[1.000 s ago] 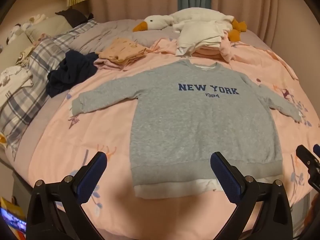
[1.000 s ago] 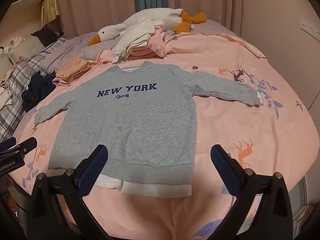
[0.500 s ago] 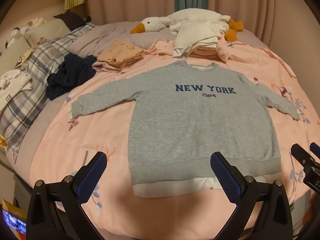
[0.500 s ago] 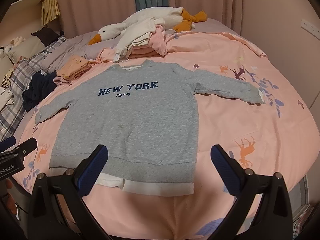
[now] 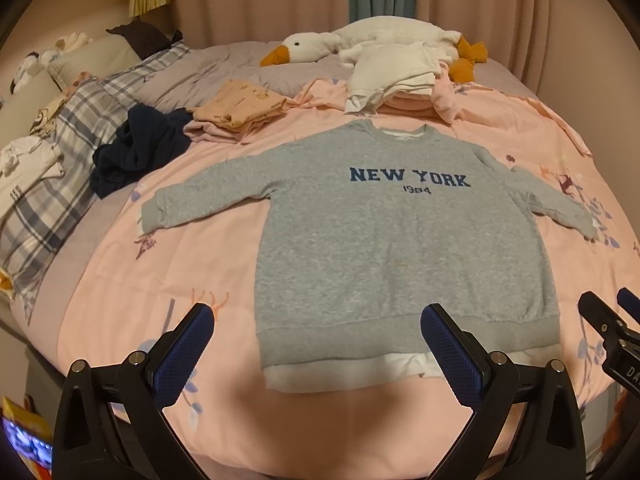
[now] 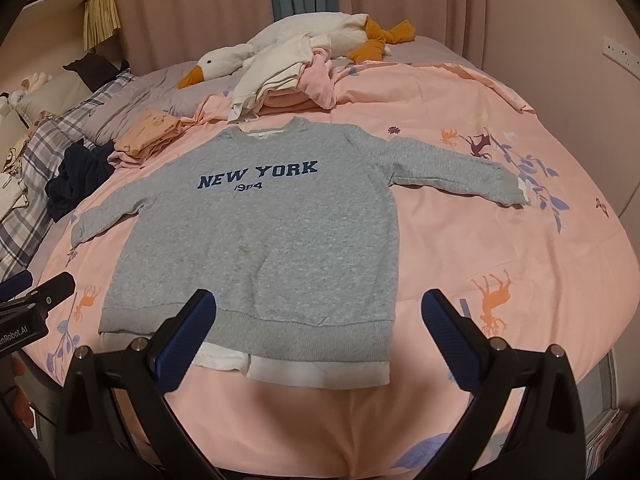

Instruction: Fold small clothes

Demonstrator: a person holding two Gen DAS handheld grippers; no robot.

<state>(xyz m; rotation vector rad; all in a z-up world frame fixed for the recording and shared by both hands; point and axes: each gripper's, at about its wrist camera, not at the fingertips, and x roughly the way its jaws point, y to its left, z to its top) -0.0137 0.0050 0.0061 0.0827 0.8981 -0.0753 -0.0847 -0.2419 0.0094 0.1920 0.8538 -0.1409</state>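
Nearest, both grippers hover above the bed's near edge with their jaws spread wide and nothing between them: the left gripper (image 5: 316, 344) over the sweatshirt's hem, the right gripper (image 6: 320, 334) likewise. Just beyond, the grey sweatshirt (image 5: 400, 240) lies flat and face up on the pink duvet (image 5: 160, 280), hem at 6 o'clock, collar at 12, its left sleeve (image 5: 208, 196) reaching toward 9 o'clock and its right sleeve (image 6: 452, 168) toward 3. It looks like a soft, thick knit, probably light, limp and not slippery, so it should drape rather than hold shape; sensible pinch points seem to be the ribbed cuffs and the hem corners. Farther off, toward 12 o'clock, sit folded clothes (image 5: 392, 80) and a plush goose (image 5: 312, 46).
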